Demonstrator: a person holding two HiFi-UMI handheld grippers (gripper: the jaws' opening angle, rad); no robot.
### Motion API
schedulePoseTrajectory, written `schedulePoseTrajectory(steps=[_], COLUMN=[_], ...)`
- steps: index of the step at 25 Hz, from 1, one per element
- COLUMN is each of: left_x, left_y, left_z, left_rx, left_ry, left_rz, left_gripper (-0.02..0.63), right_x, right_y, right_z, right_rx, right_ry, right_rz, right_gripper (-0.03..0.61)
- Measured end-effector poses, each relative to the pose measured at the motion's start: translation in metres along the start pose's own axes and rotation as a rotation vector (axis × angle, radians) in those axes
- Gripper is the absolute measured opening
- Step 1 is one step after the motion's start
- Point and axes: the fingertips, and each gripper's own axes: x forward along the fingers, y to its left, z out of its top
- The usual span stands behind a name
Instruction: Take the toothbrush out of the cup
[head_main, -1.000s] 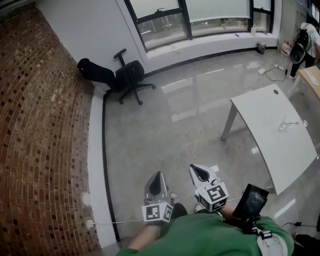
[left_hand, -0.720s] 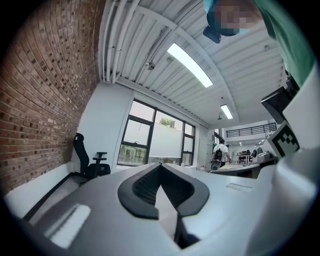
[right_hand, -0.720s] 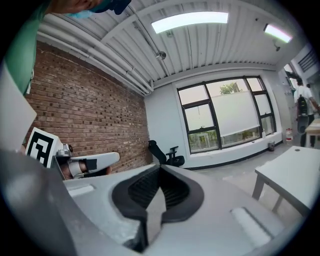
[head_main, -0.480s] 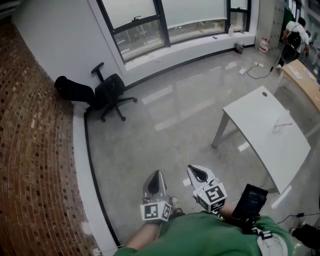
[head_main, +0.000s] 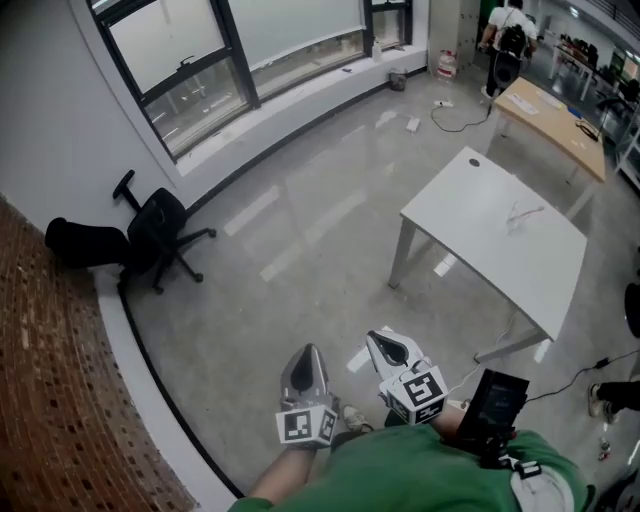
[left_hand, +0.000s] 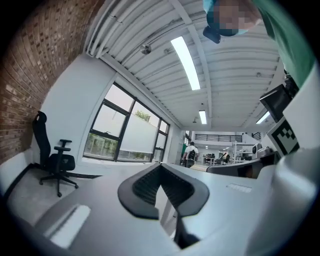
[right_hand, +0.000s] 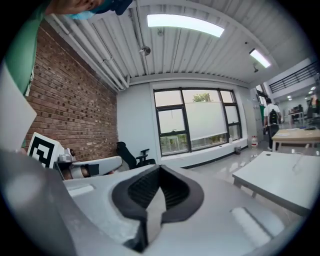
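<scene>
1. The left hand-held gripper (head_main: 307, 358) is clenched. In the left gripper view (left_hand: 161, 172) its dark ribbed pads meet at the tips, with nothing between them.
2. The right hand-held gripper (head_main: 384, 346) is likewise clenched and empty. In the right gripper view (right_hand: 160, 175) its pads close to a point.
3. Both hand-held grippers are held close to the person's green-clad body (head_main: 430, 475). They sit side by side above the grey floor (head_main: 300, 260), each with its marker cube nearest the person.
4. A white bench (head_main: 470, 215) stands well apart from both hand-held grippers, ahead and to the right. The right one is the nearer.
5. A small pale item (head_main: 524, 213) lies on the bench top toward its far side. It is too small to make out as cup or toothbrush. Neither hand-held gripper touches it or the bench.
6. A black office chair (head_main: 160, 225) stands at the left by the brick wall (head_main: 50, 400), below the windows (head_main: 230, 60).
7. A wooden desk (head_main: 555, 110) stands beyond the bench, with a person (head_main: 510, 35) past it.
8. A black device (head_main: 495, 405) sits beside the right hand-held gripper.
</scene>
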Motion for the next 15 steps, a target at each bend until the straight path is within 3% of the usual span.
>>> schedulePoseTrajectory(steps=[8,15], left_x=[0.08,0.122], left_y=[-0.086,-0.189], left_z=[-0.021,-0.033], left_rx=[-0.019,-0.007], left_ry=[0.031,0.057], left_rz=[-0.311,-0.572], left_gripper=[0.005,0.005], right_x=[-0.039,-0.108], right_y=[-0.092,-0.166], right_z=[-0.003,0.0], right_rx=[0.052,0.086], right_ry=[-0.057,-0.138], right_rz=[-0.285,-0.524], right_gripper=[0.0,0.0])
